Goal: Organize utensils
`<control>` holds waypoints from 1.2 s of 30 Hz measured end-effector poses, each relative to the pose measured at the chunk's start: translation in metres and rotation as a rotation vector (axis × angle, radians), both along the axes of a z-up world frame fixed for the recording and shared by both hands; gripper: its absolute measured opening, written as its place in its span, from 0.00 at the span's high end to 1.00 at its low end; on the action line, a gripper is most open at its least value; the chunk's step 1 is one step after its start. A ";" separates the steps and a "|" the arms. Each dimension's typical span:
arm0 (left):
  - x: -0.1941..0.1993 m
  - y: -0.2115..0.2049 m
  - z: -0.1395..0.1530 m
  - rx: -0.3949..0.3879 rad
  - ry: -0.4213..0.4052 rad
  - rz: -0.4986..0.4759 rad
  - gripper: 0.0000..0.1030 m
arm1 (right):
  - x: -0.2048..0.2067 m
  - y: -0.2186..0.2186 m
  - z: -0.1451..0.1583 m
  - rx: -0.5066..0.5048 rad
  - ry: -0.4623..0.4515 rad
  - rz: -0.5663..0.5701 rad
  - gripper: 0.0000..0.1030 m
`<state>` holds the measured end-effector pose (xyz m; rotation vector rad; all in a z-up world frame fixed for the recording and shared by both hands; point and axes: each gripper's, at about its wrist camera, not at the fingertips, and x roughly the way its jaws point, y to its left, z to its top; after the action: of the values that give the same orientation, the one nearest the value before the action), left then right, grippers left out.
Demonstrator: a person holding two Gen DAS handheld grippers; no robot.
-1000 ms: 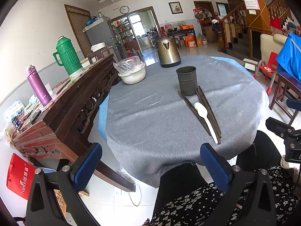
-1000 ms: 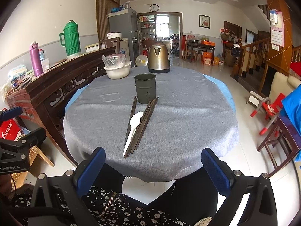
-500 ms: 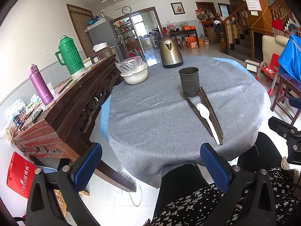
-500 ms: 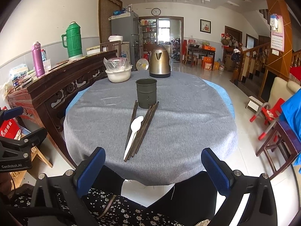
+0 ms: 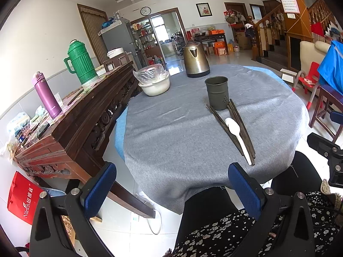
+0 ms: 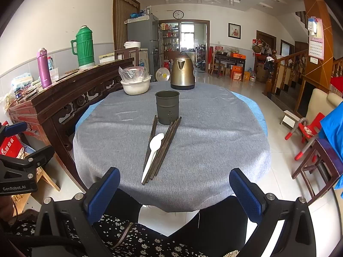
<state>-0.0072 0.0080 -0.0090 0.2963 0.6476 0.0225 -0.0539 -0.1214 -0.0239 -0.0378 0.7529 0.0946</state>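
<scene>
on the grey tablecloth [image 6: 214, 141], dark chopsticks [image 6: 165, 147] and white spoon [image 6: 153, 153] lie below both spread grippers.

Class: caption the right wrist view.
Open hand-held gripper faces white spoon and chopsticks before holder.

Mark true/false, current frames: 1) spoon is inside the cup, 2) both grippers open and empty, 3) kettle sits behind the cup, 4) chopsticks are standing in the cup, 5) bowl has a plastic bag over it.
1) The spoon is inside the cup. False: it lies on the grey tablecloth, on top of the chopsticks.
2) The left gripper and right gripper are open and empty. True.
3) The kettle sits behind the cup. True.
4) The chopsticks are standing in the cup. False: they lie flat in front of it.
5) The bowl has a plastic bag over it. True.
</scene>
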 end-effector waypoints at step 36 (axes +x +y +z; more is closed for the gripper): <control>-0.004 0.003 0.010 -0.055 -0.056 0.000 0.00 | -0.001 -0.006 0.003 0.010 -0.038 -0.023 0.01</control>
<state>-0.0114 0.0113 0.0010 0.2422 0.5913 0.0129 -0.0545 -0.1272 -0.0212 -0.0211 0.7148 0.0759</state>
